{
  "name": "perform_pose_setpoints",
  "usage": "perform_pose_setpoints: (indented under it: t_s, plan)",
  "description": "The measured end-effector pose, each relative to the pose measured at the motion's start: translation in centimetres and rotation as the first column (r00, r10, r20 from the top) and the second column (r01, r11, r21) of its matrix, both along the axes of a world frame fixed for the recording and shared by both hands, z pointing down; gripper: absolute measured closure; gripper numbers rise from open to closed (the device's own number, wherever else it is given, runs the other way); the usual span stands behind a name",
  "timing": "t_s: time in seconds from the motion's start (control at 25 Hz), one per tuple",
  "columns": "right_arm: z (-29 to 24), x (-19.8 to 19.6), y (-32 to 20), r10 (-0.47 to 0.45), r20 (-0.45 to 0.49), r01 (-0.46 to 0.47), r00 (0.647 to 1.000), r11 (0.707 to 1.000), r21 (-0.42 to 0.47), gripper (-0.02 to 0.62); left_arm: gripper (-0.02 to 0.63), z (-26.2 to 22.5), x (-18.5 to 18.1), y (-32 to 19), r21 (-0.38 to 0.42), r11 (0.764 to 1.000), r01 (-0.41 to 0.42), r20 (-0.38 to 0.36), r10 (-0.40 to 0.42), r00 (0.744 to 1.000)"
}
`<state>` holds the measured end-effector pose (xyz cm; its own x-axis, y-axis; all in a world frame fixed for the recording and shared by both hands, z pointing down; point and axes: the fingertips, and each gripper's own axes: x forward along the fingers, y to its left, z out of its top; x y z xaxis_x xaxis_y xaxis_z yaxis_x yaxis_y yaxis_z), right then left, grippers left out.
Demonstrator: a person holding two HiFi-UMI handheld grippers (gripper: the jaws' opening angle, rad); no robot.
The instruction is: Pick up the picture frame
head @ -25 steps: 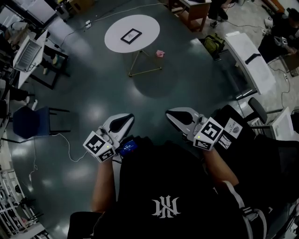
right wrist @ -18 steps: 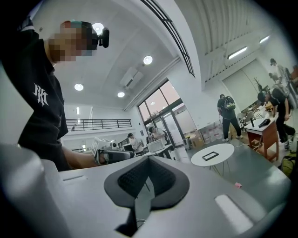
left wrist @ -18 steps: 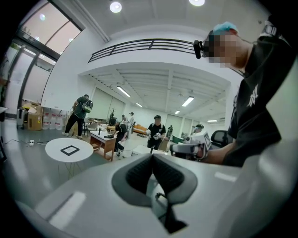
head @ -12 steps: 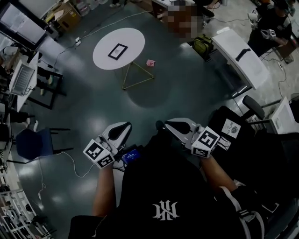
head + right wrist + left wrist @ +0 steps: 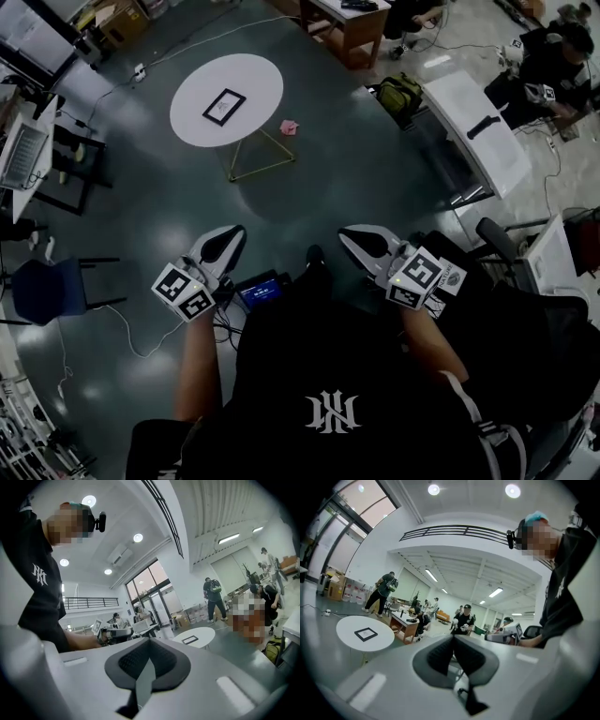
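The left gripper is clenched shut, its two dark pads meeting with nothing between them, and the right gripper is closed and empty in the same way. Both are held out level in front of the person's waist, side by side but apart, each with its marker cube toward the body. Between them, low by the person's front, sits a small device with a blue screen. Ahead of the tips lies bare dark floor. Well beyond them, out of reach of either tool, stands the round white table on thin yellow legs, and the picture frame lies flat near the table's middle, a dark border round a pale centre. In the head view it sits roughly in line with the left gripper and up-left of the right one. In the left gripper view it lies left of the jaws; in the right gripper view, right of them. A small pink thing lies on the floor just beside the table.
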<state>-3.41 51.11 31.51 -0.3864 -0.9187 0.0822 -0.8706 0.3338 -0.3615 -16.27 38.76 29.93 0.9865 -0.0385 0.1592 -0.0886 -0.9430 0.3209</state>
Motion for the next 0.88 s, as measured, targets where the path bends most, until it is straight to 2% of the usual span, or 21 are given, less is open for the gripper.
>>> perform_pose_setpoints:
  t_s: [0.12,0.36,0.56,0.88]
  plan:
    - [-1.7,1.9,-4.7,-0.021,-0.032,0.021,0.999,1.000,0.017,0.595,0.603,-0.6,2.4,-4.5,-0.001,1.000,0.020,-0.020,-0.020,1.000]
    - [-3.2,5.1,-12.4,-0.055,-0.089,0.057,0.995,0.998,0.018,0.595,0.603,-1.7,6.5,-11.3,0.015,1.000,-0.001,-0.069,0.002,0.998]
    - [-3.8,6.3,-17.0,-0.091,-0.112,0.092,0.989,0.996,0.000,0.595,0.603,-2.2,7.2,-16.5,-0.010,0.998,0.067,-0.121,-0.068,0.990]
    - [-3.1,6.7,-22.5,-0.140,-0.119,0.140,0.983,0.990,-0.005,0.595,0.603,-1.3,6.2,-21.6,-0.022,0.989,0.144,-0.139,-0.145,0.980]
